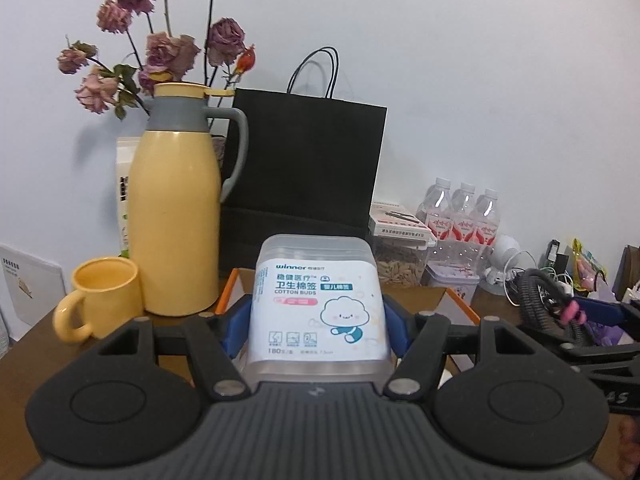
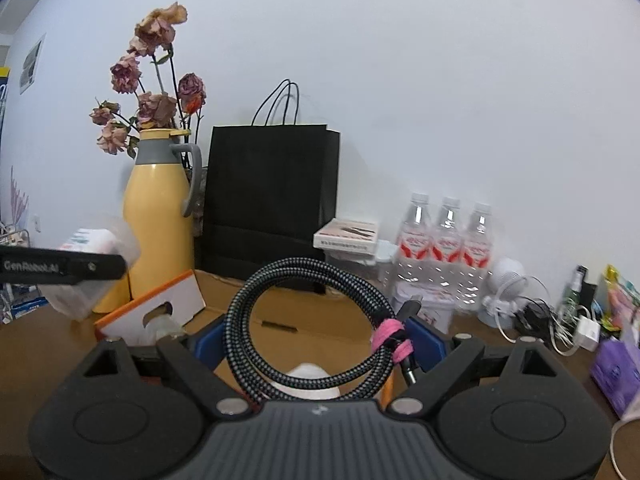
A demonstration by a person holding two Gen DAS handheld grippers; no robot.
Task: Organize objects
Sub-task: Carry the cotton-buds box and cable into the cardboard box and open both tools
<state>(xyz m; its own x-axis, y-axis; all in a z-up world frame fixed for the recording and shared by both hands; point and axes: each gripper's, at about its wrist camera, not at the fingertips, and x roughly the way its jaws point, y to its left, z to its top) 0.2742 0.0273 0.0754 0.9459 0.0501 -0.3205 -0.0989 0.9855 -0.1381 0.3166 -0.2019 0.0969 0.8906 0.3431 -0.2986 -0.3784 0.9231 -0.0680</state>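
Note:
My left gripper (image 1: 318, 330) is shut on a clear plastic box of cotton buds (image 1: 318, 300), its blue pads pressing both sides of the white label. The box is lifted above an open cardboard box with an orange rim (image 1: 460, 300). My right gripper (image 2: 320, 342) is shut on a coiled black braided cable (image 2: 304, 320) tied with a pink band (image 2: 390, 340); the coil stands upright between the blue pads. In the right wrist view the left gripper and the cotton bud box (image 2: 92, 248) show blurred at the left. The cable (image 1: 540, 304) appears at the right of the left wrist view.
A yellow thermos jug (image 1: 176, 216) and yellow mug (image 1: 102, 296) stand at the left on the brown table, with dried roses (image 1: 160, 48) behind. A black paper bag (image 1: 304, 168) leans on the wall. Water bottles (image 2: 448, 240), food containers, chargers and snack packets (image 2: 580, 320) crowd the right.

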